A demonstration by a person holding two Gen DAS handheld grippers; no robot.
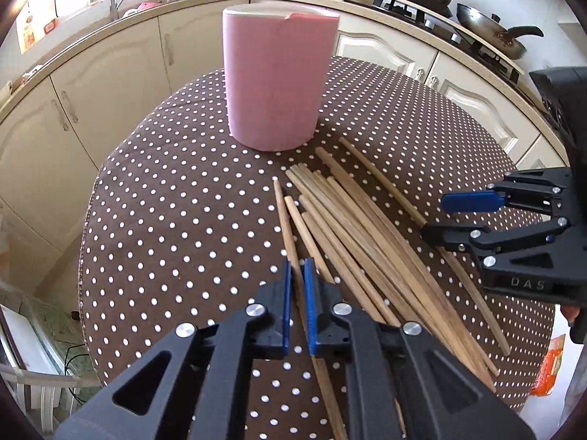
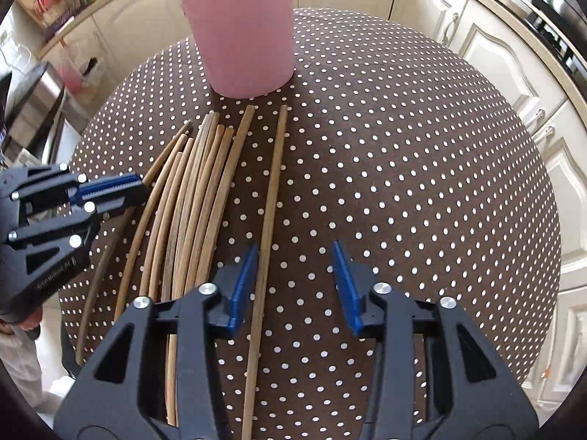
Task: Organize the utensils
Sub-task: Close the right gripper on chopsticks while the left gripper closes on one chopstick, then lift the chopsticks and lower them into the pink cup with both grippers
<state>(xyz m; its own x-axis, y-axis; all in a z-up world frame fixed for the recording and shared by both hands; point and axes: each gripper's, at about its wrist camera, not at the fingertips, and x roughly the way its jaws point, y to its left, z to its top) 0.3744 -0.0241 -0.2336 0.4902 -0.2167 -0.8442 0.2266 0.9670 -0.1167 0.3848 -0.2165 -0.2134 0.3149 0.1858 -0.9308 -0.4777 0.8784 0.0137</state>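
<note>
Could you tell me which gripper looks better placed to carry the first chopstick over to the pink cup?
Probably the left. The left gripper has its jaws shut on a chopstick at the pile's edge. The right gripper is open, its jaws only straddling a lone chopstick. The pink cup stands just beyond.

My right gripper [image 2: 295,286] points down at the desk [image 2: 422,183], which wears a brown cloth with white dots. My jaws stand apart, and one lone chopstick [image 2: 269,220] runs up between them, close by the left blue pad [image 2: 240,293] (whether that pad touches it I cannot tell); the right pad is clear of it. Left of that stick lies a loose bundle of chopsticks [image 2: 190,201], fanned toward a pink cylindrical holder [image 2: 244,29] standing upright at the far side. My left gripper [image 2: 141,192] comes in from the left edge, its jaws close together over the outermost sticks.
</note>
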